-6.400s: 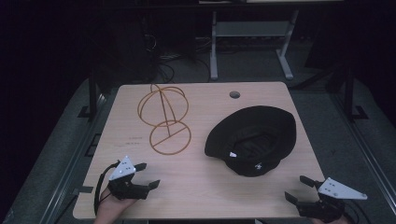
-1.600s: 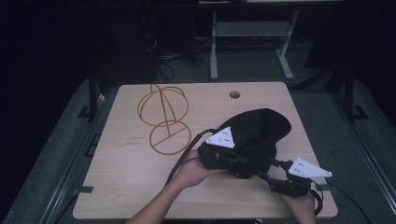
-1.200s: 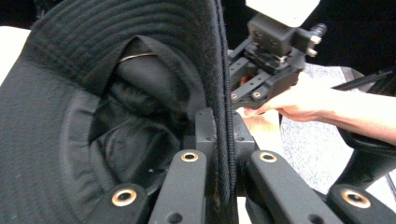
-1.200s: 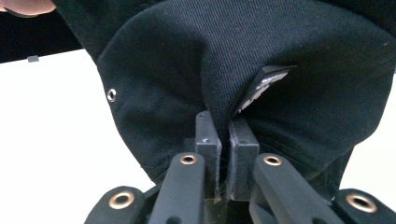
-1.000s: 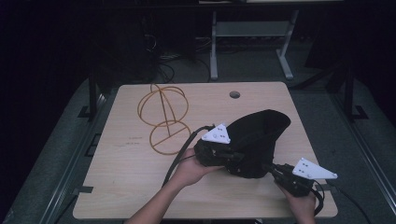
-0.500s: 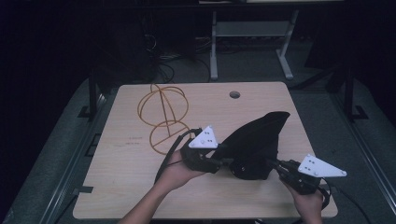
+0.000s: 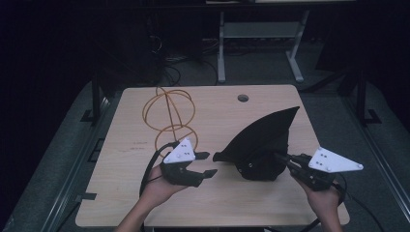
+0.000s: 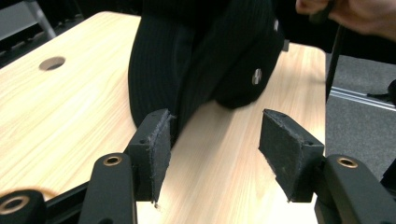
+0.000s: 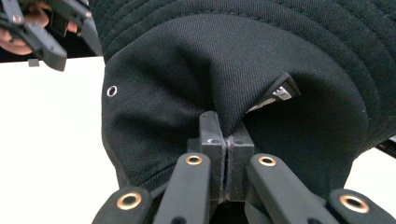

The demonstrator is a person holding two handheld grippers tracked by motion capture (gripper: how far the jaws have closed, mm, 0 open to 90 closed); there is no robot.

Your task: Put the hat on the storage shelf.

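1. Pinching a fold of the black hat [image 7: 263, 145], the right gripper [image 7: 283, 159] has its jaws pressed flat together on the cloth; in the right gripper view the hat [image 9: 233, 74] bulges out just beyond the fingertips [image 9: 226, 135], with a small label tucked inside it and a metal eyelet on its side.
2. Seen from the high view, the hat stands tipped up on the right half of the wooden table [image 7: 145, 203]; its lower part is near the tabletop by the right gripper and its brim rises to a point toward the far edge.
3. The left gripper [image 7: 207, 164] has let go; its jaws have just been opening and nothing lies between them; in the left gripper view its pads [image 8: 156, 149] stand apart over bare wood, with the hat [image 8: 187, 60] just past them, close by the left-hand pad.
4. The left gripper is just beside the hat's brim tip, on its left, apart from it; the wire stand [image 7: 169, 113] is beyond it, toward the far left of the table.
5. The right hand [image 7: 324, 195] comes in from the bottom right edge, gripper pointing left into the hat and held roughly level; the left hand [image 7: 159, 186] comes in from the bottom centre-left, gripper pointing right toward the hat; both cables trail back toward the person.
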